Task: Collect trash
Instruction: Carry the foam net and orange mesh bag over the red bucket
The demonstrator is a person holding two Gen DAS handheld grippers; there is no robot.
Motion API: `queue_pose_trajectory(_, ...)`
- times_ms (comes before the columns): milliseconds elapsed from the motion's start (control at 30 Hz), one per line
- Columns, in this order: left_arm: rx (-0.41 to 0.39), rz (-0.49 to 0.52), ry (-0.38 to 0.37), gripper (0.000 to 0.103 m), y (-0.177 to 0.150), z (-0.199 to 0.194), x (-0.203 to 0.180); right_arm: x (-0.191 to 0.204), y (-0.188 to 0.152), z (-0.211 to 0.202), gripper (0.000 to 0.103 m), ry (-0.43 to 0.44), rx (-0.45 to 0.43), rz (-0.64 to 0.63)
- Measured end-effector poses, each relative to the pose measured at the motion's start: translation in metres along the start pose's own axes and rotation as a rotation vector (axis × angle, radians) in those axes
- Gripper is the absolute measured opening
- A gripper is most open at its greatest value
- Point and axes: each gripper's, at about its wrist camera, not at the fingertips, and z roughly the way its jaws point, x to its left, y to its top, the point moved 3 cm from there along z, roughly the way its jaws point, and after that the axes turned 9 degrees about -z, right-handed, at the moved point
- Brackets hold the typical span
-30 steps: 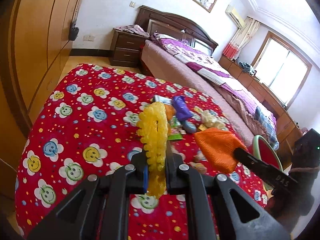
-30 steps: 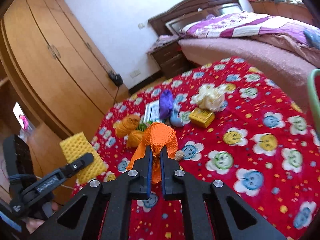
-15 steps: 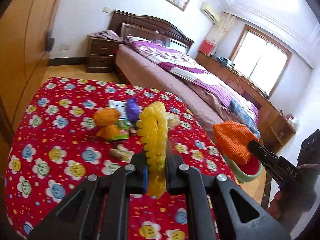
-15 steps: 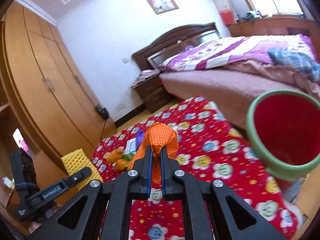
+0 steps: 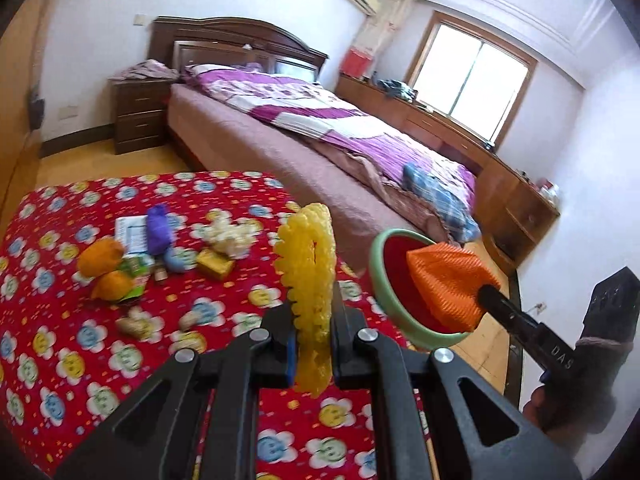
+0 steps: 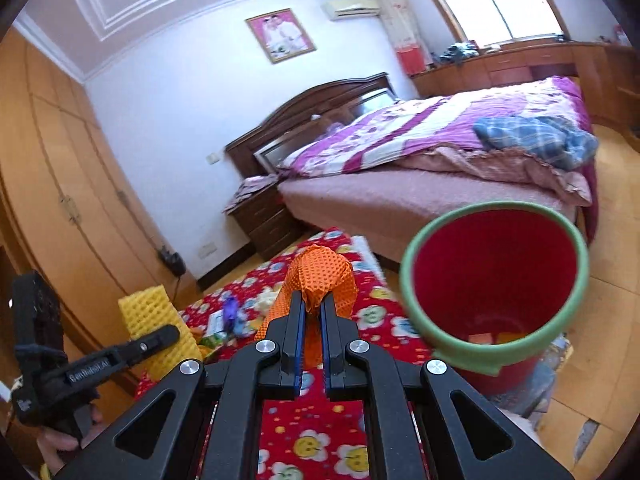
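My left gripper (image 5: 313, 308) is shut on a yellow foam net sleeve (image 5: 308, 280), held upright above the red flowered tablecloth (image 5: 60, 360). My right gripper (image 6: 311, 304) is shut on an orange foam net sleeve (image 6: 320, 276). In the left wrist view the orange sleeve (image 5: 448, 284) hangs in front of the mouth of the red bin with a green rim (image 5: 380, 276). In the right wrist view that bin (image 6: 412, 300) stands just right of the table, with a few scraps at its bottom, and the yellow sleeve (image 6: 150, 316) shows at the left.
Loose trash lies on the table: two orange lumps (image 5: 102, 268), a purple wrapper (image 5: 158, 230), a white crumpled piece (image 5: 228, 234), a yellow box (image 5: 216, 264) and peanut shells (image 5: 138, 322). A bed (image 5: 320, 136) stands behind, a wooden wardrobe (image 6: 52, 200) to the left.
Both grippers have swung to the right and risen with their sleeves still held. The bin has come into view, and the orange sleeve now sits in front of its mouth.
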Motion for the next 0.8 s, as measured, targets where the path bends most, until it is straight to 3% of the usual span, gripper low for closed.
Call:
queue_pose_trajectory(300,0.055,0.055,-0.060,0.011,-0.013,0.030,-0.042,-0.024,0.001,-0.012,0.007,-0.089,-0.035,0.033)
queue_pose_trajectory(800,0.081,0.170,-0.119,0.011,-0.010,0.068,-0.091,-0.072,-0.005,-0.015,0.007,-0.216,-0.032,0.097)
